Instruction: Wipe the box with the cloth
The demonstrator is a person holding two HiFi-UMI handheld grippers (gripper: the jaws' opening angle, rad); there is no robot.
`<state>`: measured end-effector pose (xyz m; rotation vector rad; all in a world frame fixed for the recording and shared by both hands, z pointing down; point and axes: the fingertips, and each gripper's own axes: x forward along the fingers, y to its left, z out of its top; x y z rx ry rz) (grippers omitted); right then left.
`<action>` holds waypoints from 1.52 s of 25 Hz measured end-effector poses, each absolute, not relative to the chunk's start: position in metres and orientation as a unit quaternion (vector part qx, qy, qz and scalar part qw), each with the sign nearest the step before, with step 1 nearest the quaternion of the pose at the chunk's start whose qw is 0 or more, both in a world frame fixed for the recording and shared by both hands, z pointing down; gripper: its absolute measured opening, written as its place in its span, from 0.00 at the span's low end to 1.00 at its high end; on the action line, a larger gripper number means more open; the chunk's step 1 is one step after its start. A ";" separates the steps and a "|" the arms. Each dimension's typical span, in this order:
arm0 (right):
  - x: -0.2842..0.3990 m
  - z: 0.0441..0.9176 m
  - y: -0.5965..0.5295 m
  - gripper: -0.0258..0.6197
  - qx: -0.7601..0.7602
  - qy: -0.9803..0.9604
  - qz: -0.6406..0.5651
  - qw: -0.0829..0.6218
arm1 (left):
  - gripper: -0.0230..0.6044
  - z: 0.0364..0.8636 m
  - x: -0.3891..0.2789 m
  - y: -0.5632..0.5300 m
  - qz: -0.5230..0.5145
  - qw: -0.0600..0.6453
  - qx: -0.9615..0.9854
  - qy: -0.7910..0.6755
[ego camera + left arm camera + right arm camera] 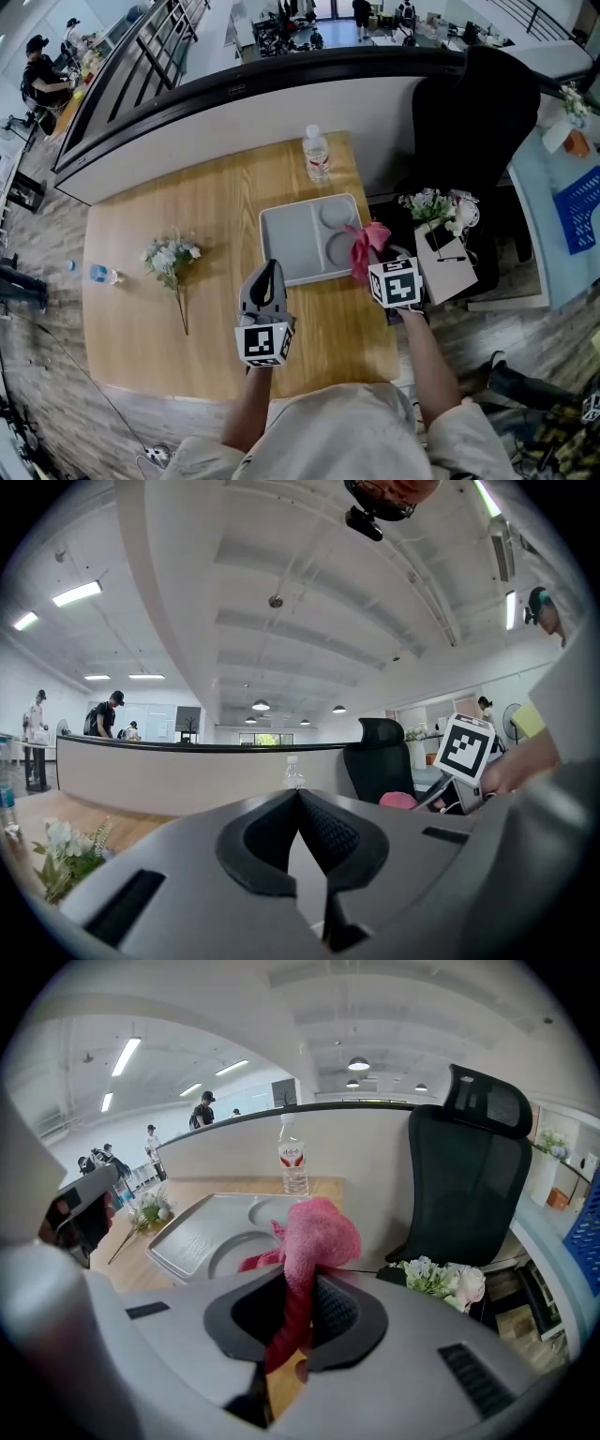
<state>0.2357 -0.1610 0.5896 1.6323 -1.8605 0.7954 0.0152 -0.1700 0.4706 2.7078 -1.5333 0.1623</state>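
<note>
Head view, box: grey compartmented box [281,246] lies flat on the wooden table [187,347], long axis running left to right across the person's front.
Head view, cloth: pink cloth [367,246] bunched at the box's right end, overlapping its rim by the round wells.
Head view, right gripper: right gripper [375,265] sits at the box's right near corner, with the cloth at its tips.
Head view, left gripper: left gripper [270,274] points at the box's near long edge, tips just beside the rim.
Head view, bystanders: water bottle [317,155] stands beyond the far edge. A flower sprig [169,258] lies well apart to the left.

Left gripper view, left gripper: left gripper [298,803] has its pads pressed together with nothing between them.
Left gripper view, box: hidden below the gripper body. The cloth [397,800] shows off to the right.

Right gripper view, right gripper: right gripper [298,1307] is clamped on the cloth [314,1237], a strip hanging down between the pads and the bulk bunched above.
Right gripper view, box: box [197,1232] lies ahead and to the left, nearest round well just past the cloth.

Judgement, bearing: the cloth-bearing right gripper looks the nearer of the two to the inner surfaces. A wipe would likely run leftward, down the long axis.
Judgement, support: the left gripper seems placed to steady the near edge.
</note>
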 end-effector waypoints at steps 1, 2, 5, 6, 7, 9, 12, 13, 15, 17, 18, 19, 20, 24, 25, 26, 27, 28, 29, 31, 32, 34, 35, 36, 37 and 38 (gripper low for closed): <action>0.238 0.587 -0.159 0.13 0.609 -0.689 0.293 0.263 | 0.06 0.471 0.018 -0.170 0.051 0.015 0.870 -0.490; 0.241 0.584 -0.158 0.13 0.612 -0.688 0.292 0.258 | 0.06 0.471 0.020 -0.170 0.050 0.019 0.871 -0.488; 0.246 0.575 -0.153 0.13 0.616 -0.691 0.299 0.230 | 0.06 0.471 0.024 -0.170 0.048 0.029 0.874 -0.483; 0.248 0.572 -0.151 0.13 0.616 -0.693 0.302 0.220 | 0.06 0.471 0.025 -0.169 0.048 0.029 0.875 -0.482; 0.251 0.568 -0.149 0.13 0.618 -0.694 0.303 0.213 | 0.06 0.470 0.027 -0.168 0.048 0.029 0.876 -0.479; 0.259 0.561 -0.145 0.13 0.625 -0.691 0.299 0.205 | 0.06 0.469 0.032 -0.167 0.047 0.031 0.879 -0.474; 0.271 0.547 -0.138 0.13 0.636 -0.689 0.288 0.192 | 0.06 0.466 0.039 -0.166 0.042 0.029 0.882 -0.468; 0.274 0.542 -0.136 0.13 0.639 -0.690 0.284 0.187 | 0.06 0.464 0.042 -0.165 0.041 0.026 0.883 -0.466; 0.279 0.533 -0.132 0.13 0.645 -0.691 0.275 0.178 | 0.06 0.458 0.048 -0.163 0.037 0.021 0.885 -0.463; 0.282 0.522 -0.128 0.13 0.649 -0.693 0.265 0.168 | 0.06 0.452 0.052 -0.161 0.033 0.017 0.888 -0.459; 0.284 0.517 -0.126 0.13 0.651 -0.695 0.260 0.163 | 0.06 0.449 0.054 -0.160 0.031 0.016 0.888 -0.458; 0.286 0.512 -0.124 0.13 0.653 -0.696 0.253 0.158 | 0.06 0.447 0.056 -0.158 0.030 0.015 0.889 -0.457; 0.287 0.506 -0.122 0.13 0.655 -0.698 0.246 0.153 | 0.06 0.445 0.058 -0.157 0.028 0.014 0.889 -0.456; 0.291 0.485 -0.115 0.13 0.662 -0.707 0.209 0.136 | 0.06 0.434 0.062 -0.153 0.024 0.011 0.888 -0.458; 0.292 0.479 -0.114 0.13 0.663 -0.710 0.197 0.132 | 0.06 0.431 0.062 -0.152 0.022 0.010 0.888 -0.460; 0.292 0.473 -0.113 0.13 0.665 -0.713 0.183 0.127 | 0.06 0.428 0.063 -0.151 0.021 0.009 0.887 -0.462; 0.293 0.467 -0.112 0.13 0.666 -0.716 0.170 0.122 | 0.06 0.425 0.064 -0.150 0.019 0.008 0.886 -0.463; 0.294 0.462 -0.110 0.13 0.668 -0.719 0.156 0.117 | 0.06 0.423 0.065 -0.149 0.018 0.008 0.885 -0.465; 0.294 0.456 -0.108 0.13 0.669 -0.721 0.142 0.112 | 0.06 0.420 0.066 -0.148 0.016 0.007 0.884 -0.467; 0.295 0.444 -0.103 0.13 0.671 -0.726 0.114 0.100 | 0.06 0.414 0.068 -0.145 0.013 0.003 0.882 -0.470; 0.296 0.439 -0.101 0.13 0.672 -0.728 0.101 0.093 | 0.06 0.411 0.069 -0.144 0.012 0.001 0.882 -0.471; 0.298 0.428 -0.098 0.13 0.674 -0.731 0.078 0.080 | 0.06 0.405 0.071 -0.142 0.010 -0.005 0.881 -0.473; 0.299 0.423 -0.096 0.13 0.675 -0.731 0.069 0.075 | 0.06 0.402 0.072 -0.141 0.008 -0.007 0.880 -0.474; 0.301 0.419 -0.093 0.13 0.676 -0.731 0.061 0.070 | 0.06 0.399 0.073 -0.139 0.008 -0.009 0.880 -0.476; 0.302 0.417 -0.091 0.13 0.677 -0.731 0.056 0.067 | 0.06 0.397 0.073 -0.137 0.008 -0.010 0.879 -0.477; 0.302 0.415 -0.088 0.13 0.678 -0.731 0.052 0.063 | 0.06 0.396 0.072 -0.136 0.008 -0.011 0.877 -0.479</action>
